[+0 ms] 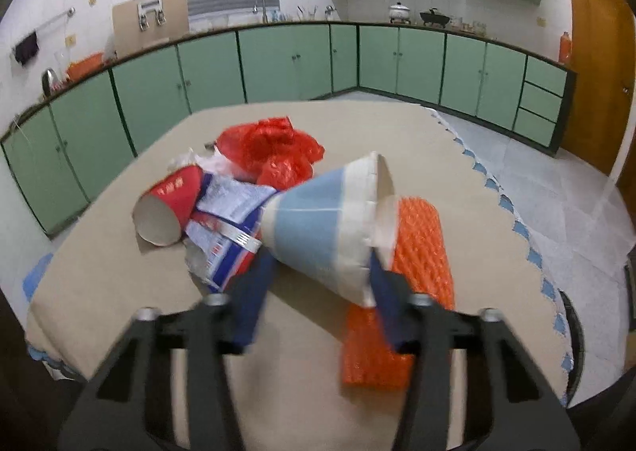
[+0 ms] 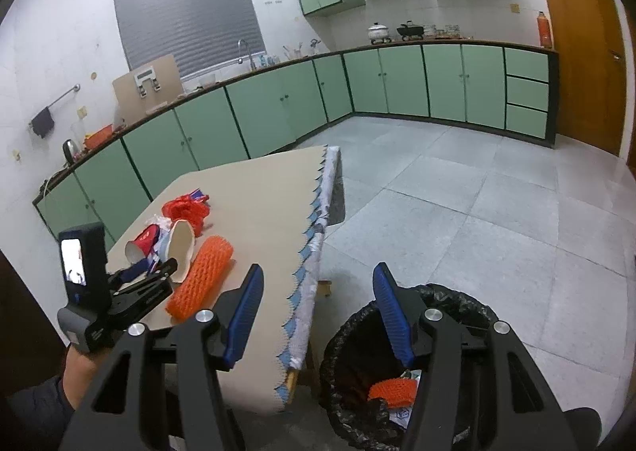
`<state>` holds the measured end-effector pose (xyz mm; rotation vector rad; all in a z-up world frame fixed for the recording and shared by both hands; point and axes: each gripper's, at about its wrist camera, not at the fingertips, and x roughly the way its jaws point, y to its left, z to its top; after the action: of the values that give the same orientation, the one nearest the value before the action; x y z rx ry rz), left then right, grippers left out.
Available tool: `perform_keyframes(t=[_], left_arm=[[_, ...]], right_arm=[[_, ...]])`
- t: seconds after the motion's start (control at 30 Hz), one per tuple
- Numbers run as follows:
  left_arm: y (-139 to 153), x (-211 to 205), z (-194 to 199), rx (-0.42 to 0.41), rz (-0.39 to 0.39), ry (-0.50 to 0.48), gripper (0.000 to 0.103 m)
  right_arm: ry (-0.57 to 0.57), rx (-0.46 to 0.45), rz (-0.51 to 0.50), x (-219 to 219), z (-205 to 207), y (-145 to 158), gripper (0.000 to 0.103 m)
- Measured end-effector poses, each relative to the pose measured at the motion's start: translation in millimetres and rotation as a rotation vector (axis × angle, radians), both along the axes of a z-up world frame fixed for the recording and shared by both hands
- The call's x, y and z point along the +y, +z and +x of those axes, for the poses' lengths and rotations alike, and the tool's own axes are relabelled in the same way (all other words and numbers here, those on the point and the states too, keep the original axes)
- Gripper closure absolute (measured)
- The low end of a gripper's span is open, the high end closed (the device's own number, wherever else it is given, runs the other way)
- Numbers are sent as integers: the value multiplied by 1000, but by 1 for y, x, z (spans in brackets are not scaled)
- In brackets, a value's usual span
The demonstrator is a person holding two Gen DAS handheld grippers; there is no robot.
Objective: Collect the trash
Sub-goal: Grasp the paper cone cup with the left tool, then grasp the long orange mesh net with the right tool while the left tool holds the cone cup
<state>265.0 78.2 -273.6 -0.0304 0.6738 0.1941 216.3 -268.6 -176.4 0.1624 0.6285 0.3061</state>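
My left gripper (image 1: 318, 272) is shut on a blue-and-white paper cup (image 1: 330, 224), held on its side just above the table; the cup also shows in the right wrist view (image 2: 181, 248). Next to it lie an orange foam net (image 1: 401, 292), a red paper cup (image 1: 169, 206), a blue-and-white printed wrapper (image 1: 230, 236) and a red plastic bag (image 1: 274, 150). My right gripper (image 2: 318, 304) is open and empty, off the table's right edge above a black-lined trash bin (image 2: 397, 367) that holds an orange net (image 2: 391, 389).
The beige-covered table (image 1: 310, 351) has a scalloped blue-and-white cloth edge (image 2: 314, 244) on its right. Grey tiled floor (image 2: 477, 212) lies beyond. Green kitchen cabinets (image 2: 278, 101) run along the walls, with a wooden door (image 2: 584, 45) at the right.
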Motion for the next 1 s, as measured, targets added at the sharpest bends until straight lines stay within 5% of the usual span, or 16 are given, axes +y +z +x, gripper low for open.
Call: perform_keyframes(t=[0.2,0.63,1.0], left_arm=[[9,14,-19,-63,-60,-14,102],[37,52,-68,-156,-136,5,102],[43,75,-91,-193,-134,33,102]], right_arm=[[49,8,8,22,0,1,47],[224,96,44,109,14,-36,47],[244,170,23,175,51,-78,47]])
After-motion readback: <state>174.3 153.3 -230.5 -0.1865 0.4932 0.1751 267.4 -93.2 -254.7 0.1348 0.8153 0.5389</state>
